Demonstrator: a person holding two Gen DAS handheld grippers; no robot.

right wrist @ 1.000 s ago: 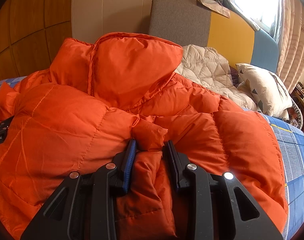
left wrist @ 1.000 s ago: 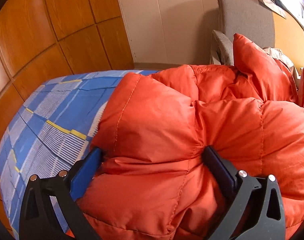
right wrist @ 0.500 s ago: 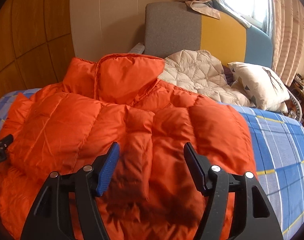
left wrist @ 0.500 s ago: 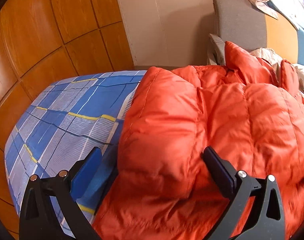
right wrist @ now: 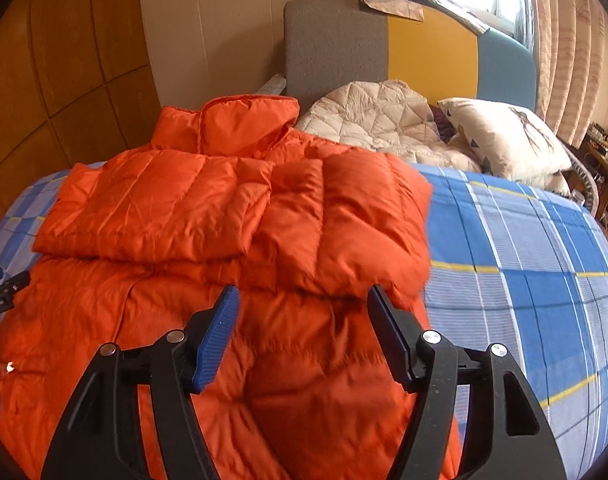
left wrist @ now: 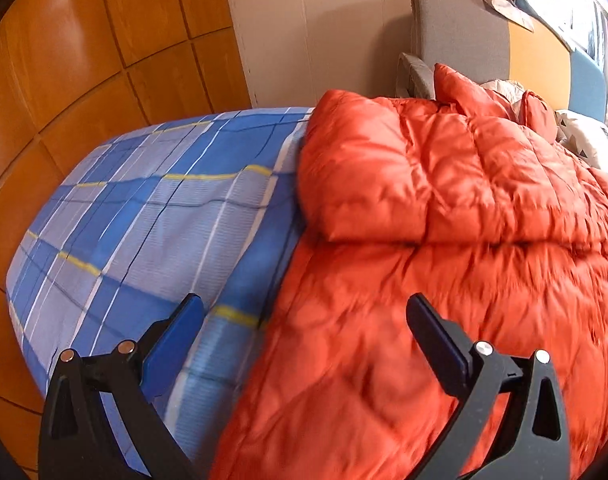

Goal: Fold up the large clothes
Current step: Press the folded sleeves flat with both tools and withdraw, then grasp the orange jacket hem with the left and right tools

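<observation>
Both the left gripper (left wrist: 304, 320) and right gripper (right wrist: 302, 308) wide and empty above the orange puffer jacket (right wrist: 232, 216) on the bed (right wrist: 523, 240), sleeves folded ahead, next likely grab the near hem and fold forward.

**Orange down jacket, half folded on the bed**

The orange quilted down jacket (right wrist: 232, 208) lies spread on the blue plaid bedsheet (right wrist: 523, 264), its stand-up collar (right wrist: 244, 124) at the far end, towards the headboard. Two puffy quilted sections are folded inward and lie side by side on top of the jacket's body, forming a thick doubled layer across its upper half. The lower half lies flat and wrinkled in a single layer, nearest the cameras. In the left wrist view the jacket (left wrist: 443, 240) has its side edge running along the bare sheet (left wrist: 152, 216).
</observation>
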